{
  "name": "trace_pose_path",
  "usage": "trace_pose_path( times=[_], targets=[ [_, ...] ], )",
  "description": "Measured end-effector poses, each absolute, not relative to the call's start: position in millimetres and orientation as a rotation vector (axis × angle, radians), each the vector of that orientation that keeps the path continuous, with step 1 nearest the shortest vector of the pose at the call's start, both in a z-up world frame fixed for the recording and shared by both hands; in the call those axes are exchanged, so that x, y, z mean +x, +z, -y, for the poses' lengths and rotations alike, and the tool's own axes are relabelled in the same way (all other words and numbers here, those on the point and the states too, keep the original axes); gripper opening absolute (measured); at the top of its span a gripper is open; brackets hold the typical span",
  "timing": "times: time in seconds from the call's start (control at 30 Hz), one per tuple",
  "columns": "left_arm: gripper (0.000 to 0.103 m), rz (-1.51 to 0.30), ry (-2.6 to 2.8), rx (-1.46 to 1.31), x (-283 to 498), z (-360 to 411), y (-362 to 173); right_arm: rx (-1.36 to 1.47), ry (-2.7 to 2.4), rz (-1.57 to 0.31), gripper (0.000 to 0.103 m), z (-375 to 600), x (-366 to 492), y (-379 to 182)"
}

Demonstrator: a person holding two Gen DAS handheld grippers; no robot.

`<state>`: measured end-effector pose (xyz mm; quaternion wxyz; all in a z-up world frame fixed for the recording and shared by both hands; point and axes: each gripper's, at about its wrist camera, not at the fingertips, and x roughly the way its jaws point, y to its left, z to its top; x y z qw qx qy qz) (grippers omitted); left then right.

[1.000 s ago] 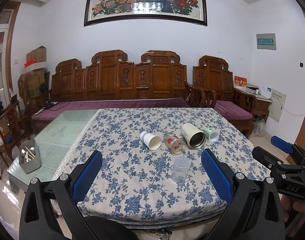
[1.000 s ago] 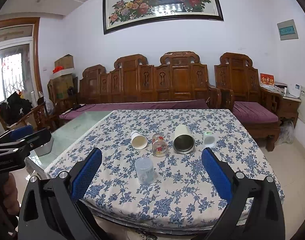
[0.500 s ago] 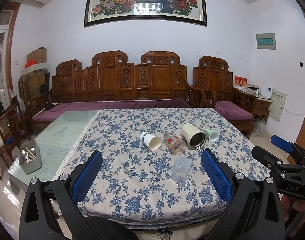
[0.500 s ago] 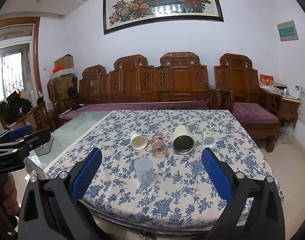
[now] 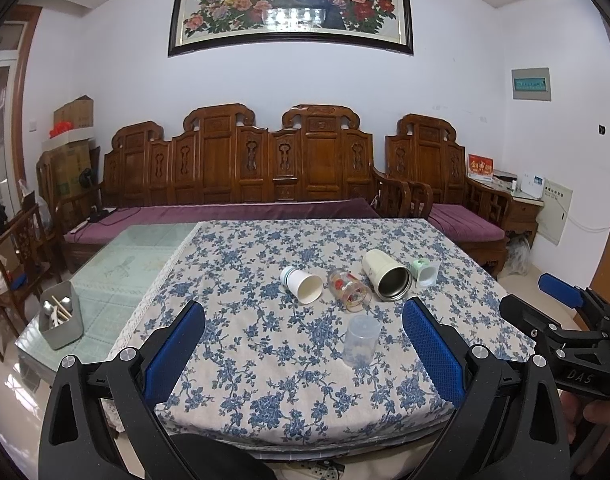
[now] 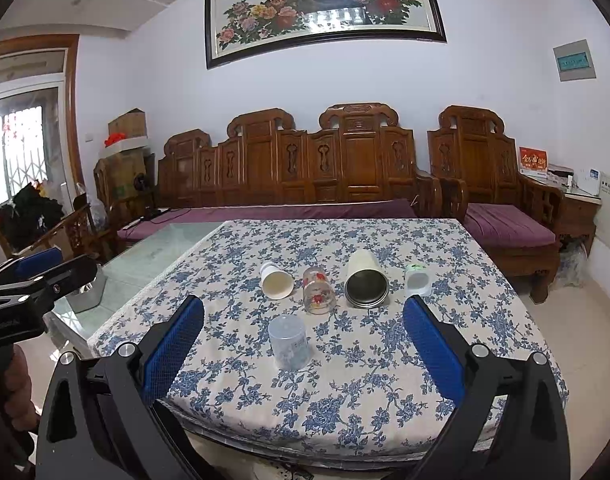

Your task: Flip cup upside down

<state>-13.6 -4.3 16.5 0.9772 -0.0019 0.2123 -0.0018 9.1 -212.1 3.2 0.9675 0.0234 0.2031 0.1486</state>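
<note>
Currently, both grippers are held off the near edge of the table [image 5: 117, 264], with nothing between their fingers. The left gripper [image 5: 303, 340] has its jaws spread wide and grasps nothing. The right gripper [image 6: 303, 338] is likewise spread wide and free of any load; it also shows at the right edge of the left wrist view.

The table carries a blue flowered cloth [image 5: 265, 360] over most of its top; a bare glass strip remains on the left side.

Position of the cups:
- A clear plastic cup [image 6: 289, 342] stands alone near the middle of the cloth, nearer than the others. It rests with its wider end on the cloth and its narrower closed end up.
- Behind it, four items lie on their sides in a row, mouths facing the near edge.
- From left to right: a white paper cup [image 6: 276, 280], a glass with red print [image 6: 317, 290], a cream steel-lined mug [image 6: 365, 284], and a small white and green cup [image 6: 417, 280].
- The glass lies just beside the paper cup. The small cup lies just right of the mug.

A grey utensil box [image 5: 61, 316] sits on the bare glass at the near left corner. A carved wooden bench [image 5: 241, 160] with purple cushions stands beyond the far edge of the table.
</note>
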Motion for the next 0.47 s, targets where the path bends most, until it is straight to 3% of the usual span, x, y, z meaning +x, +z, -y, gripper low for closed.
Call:
trace_pose_path(
  times=[0.47],
  targets=[
    [0.095, -0.419, 0.0, -0.004, -15.9, 4.8, 20.5, 0.049, 0.298, -0.406, 0.1, 210.4, 7.9, 2.1]
  ],
)
